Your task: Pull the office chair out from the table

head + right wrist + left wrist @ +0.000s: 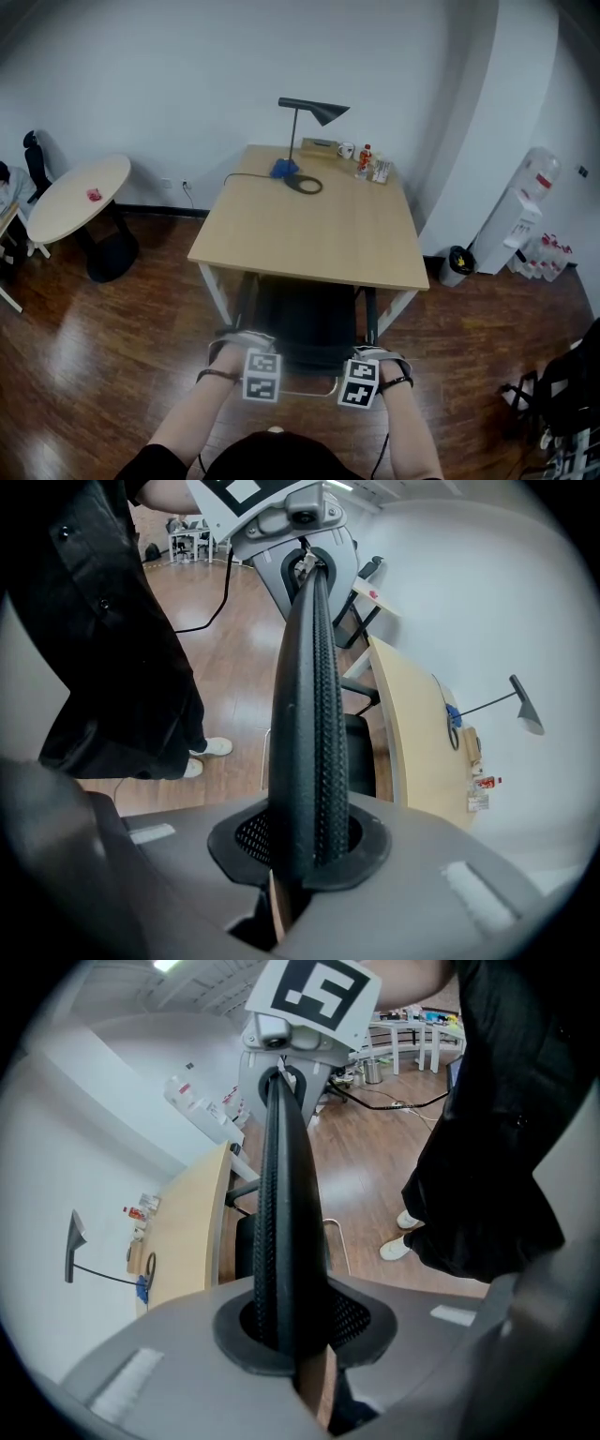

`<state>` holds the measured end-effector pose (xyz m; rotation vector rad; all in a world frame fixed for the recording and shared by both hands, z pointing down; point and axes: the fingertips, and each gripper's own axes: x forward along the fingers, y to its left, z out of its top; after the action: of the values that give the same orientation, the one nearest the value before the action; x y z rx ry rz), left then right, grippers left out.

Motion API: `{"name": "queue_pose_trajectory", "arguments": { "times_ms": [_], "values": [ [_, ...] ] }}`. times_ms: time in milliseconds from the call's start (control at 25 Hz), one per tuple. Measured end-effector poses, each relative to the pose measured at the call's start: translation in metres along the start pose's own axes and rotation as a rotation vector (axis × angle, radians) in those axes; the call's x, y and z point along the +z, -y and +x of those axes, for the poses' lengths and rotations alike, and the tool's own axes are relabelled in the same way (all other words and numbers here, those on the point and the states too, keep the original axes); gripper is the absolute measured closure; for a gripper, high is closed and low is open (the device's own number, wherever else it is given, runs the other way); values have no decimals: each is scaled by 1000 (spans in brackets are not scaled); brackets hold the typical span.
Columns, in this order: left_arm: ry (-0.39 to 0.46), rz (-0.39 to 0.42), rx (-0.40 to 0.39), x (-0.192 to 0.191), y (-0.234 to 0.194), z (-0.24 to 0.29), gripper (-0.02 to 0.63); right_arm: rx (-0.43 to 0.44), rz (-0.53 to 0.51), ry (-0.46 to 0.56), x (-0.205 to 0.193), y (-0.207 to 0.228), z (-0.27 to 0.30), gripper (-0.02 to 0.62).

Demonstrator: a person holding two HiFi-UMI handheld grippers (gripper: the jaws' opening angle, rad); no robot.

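The office chair (302, 323) stands on the floor, tucked under the near edge of the worktop (309, 230). The left tongs (284, 1327) and right tongs (309, 847) are each pinched narrow on the thin mesh top rim of its backrest, one towards each upper corner. The rim looks thin and springy, so a pull angled upward could let the pads slip off it, and an uneven pull could swivel the chair until its side catches a worktop leg (216, 292).
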<state>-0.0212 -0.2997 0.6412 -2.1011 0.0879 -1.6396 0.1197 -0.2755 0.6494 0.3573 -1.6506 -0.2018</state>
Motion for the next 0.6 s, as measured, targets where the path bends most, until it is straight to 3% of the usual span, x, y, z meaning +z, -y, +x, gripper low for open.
{"name": "queue_pose_trajectory", "arguments": {
  "times_ms": [600],
  "values": [
    [-8,-26,-22,10,37,-13,555,30,2,3,1,-39,-14,541]
  ]
}}
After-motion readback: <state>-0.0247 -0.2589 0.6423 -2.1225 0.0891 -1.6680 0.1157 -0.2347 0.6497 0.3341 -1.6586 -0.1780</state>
